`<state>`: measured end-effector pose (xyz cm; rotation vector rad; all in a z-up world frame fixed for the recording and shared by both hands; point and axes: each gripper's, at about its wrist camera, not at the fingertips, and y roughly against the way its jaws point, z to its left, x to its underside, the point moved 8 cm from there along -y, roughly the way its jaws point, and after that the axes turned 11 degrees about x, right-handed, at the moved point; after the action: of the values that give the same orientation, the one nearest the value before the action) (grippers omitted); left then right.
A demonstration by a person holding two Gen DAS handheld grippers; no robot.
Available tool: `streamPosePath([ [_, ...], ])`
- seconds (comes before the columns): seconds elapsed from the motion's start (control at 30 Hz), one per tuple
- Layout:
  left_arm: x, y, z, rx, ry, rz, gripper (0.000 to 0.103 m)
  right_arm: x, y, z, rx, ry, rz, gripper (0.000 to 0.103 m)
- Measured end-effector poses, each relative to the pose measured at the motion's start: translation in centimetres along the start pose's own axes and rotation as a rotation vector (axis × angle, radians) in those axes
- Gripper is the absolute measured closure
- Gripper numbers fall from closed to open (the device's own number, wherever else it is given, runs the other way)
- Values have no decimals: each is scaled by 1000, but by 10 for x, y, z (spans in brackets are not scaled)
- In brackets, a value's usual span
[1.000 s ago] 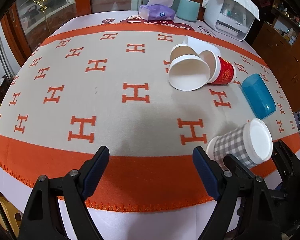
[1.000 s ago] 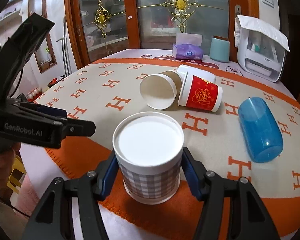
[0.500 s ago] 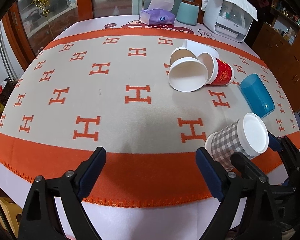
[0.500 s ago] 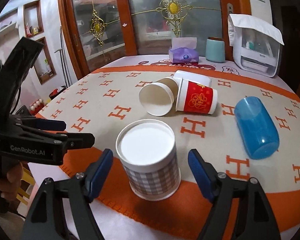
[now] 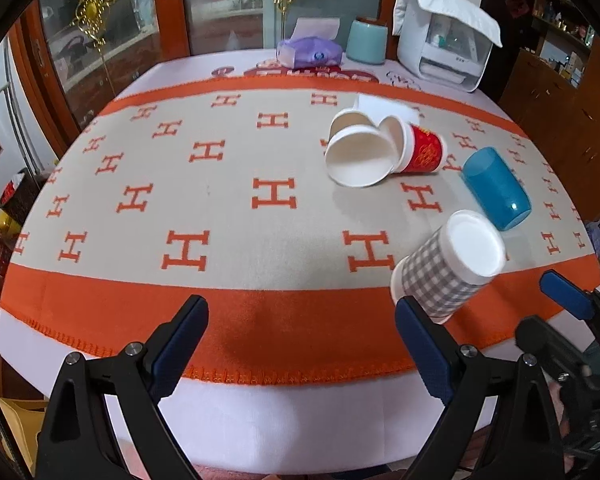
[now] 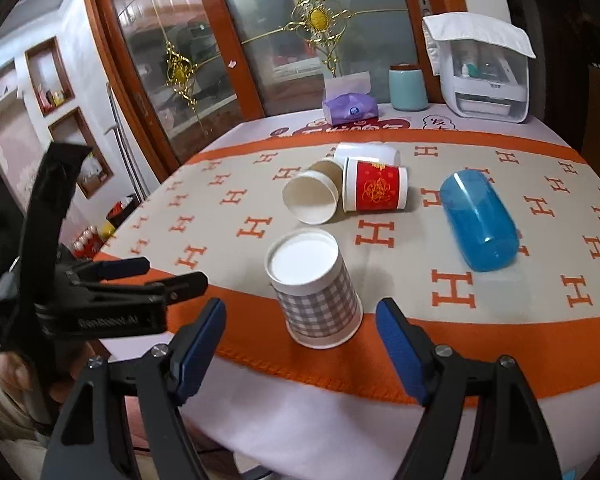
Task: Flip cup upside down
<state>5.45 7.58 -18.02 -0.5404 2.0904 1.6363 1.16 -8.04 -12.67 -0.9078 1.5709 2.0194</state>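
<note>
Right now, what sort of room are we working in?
Most likely a home dining or living room. A cloth-covered table with an orange H-pattern cloth carries a tissue pack and a small white countertop appliance, and behind it stand wood-framed glass doors with gold ornaments.

A blue cup (image 6: pixel 478 220) lies on its side on the orange and grey cloth (image 6: pixel 228 216). Near it a red cup (image 6: pixel 374 191) and two white cups (image 6: pixel 310 200) lie together, touching. At the back are a purple tissue pack (image 6: pixel 350 109), a green jar (image 6: pixel 407 87), and maybe a white machine (image 6: pixel 484 80).
</note>
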Motion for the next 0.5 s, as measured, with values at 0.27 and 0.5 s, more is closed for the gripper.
streamPosePath([
  [0.27,-21,44,-26,8,-31,-69,3,-27,44,3,-13,-68,4,25],
  [0.5,-43,83,-48,-1,-52,-121,1,-48,69,0,17,-105,1,26],
])
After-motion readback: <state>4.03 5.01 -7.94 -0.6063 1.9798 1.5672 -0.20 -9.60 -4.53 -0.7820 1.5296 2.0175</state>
